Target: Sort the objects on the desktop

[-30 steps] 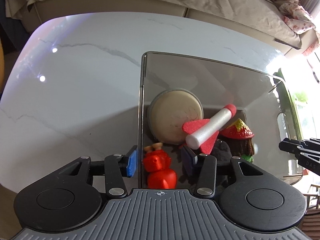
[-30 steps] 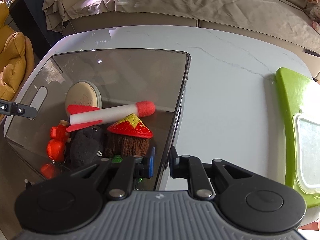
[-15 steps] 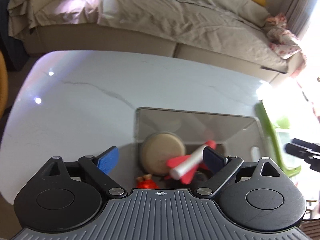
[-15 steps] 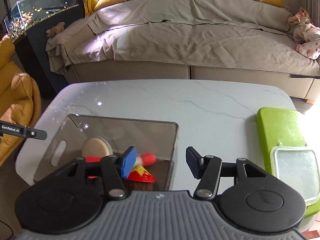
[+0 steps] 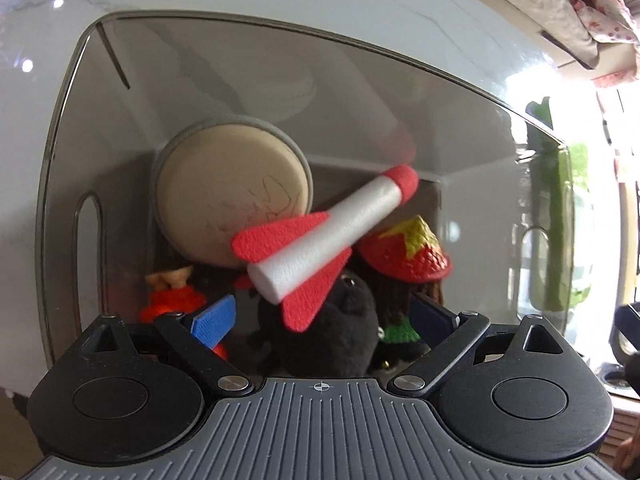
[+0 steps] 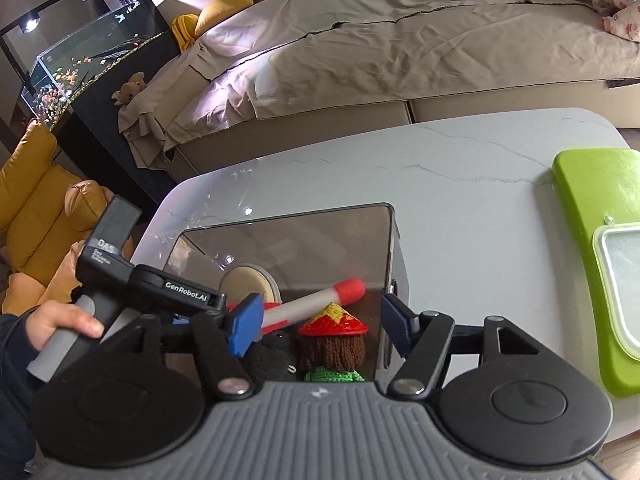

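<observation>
both hand-held grippers spread, toys in bin [image 5: 60,128]

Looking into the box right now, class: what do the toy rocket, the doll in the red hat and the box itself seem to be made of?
Toy rocket: probably foam; matte, finely grainy white body, red fins and tip.
Doll in the red hat: apparently crocheted yarn; ribbed stitches show in the brown hair and green collar.
Box: likely clear tinted plastic; smooth, glossy walls with reflections, and the table visible through them.
</observation>
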The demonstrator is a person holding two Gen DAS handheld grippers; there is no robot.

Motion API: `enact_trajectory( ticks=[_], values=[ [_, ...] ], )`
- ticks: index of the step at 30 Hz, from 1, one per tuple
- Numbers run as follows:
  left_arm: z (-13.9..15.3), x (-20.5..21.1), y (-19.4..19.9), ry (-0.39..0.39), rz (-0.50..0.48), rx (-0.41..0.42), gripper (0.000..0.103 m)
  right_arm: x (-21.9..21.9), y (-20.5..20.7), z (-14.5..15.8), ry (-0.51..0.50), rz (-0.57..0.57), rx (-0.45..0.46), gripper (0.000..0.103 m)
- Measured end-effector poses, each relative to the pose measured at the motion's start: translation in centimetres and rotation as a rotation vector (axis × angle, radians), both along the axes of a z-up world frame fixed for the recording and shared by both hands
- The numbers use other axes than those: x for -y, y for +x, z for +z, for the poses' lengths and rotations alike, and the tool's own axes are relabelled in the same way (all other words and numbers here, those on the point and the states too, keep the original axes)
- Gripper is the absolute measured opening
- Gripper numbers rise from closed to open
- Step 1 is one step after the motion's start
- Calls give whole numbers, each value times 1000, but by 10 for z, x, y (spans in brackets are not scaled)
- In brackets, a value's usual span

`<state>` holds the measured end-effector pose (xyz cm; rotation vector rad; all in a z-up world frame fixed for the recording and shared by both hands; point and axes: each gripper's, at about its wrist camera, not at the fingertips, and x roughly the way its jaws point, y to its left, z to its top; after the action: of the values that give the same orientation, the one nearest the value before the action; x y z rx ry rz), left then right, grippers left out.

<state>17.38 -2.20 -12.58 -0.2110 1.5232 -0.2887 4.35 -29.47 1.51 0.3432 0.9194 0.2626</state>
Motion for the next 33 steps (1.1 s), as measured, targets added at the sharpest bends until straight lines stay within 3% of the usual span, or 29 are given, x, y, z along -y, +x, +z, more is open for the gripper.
enact_trajectory(
  ticks=[5,7,9,11,13,15,20,25,28,31,33],
  values=[
    [-10,19,6,95,-71,78,97,9,0,-13,45,-11,-26,68],
    [-12,21,4,76,-82,87,93,11,1,-20,61,-11,-41,68],
    [-10,22,1,93,-98,118,61,11,2,-25,73,-12,-56,68],
    [-5,21,-3,99,-123,154,43,12,2,-27,82,-13,-66,68],
    [2,17,-6,79,-135,172,29,14,2,-29,92,-19,-74,68],
    [12,13,-8,33,-137,210,23,15,3,-30,104,-25,-79,68],
    [19,20,-2,-14,-165,288,25,7,8,-31,102,-36,-84,69],
    [24,22,1,-10,-226,321,38,-3,6,-28,102,-21,-85,69],
    [43,3,-6,-14,-196,339,51,-8,4,-26,94,-11,-75,80],
    [65,-12,-6,-10,-168,326,72,-19,8,-25,74,22,-60,80],
    [69,-19,-9,26,-149,307,76,-31,16,-26,73,39,-56,80]
  ],
)
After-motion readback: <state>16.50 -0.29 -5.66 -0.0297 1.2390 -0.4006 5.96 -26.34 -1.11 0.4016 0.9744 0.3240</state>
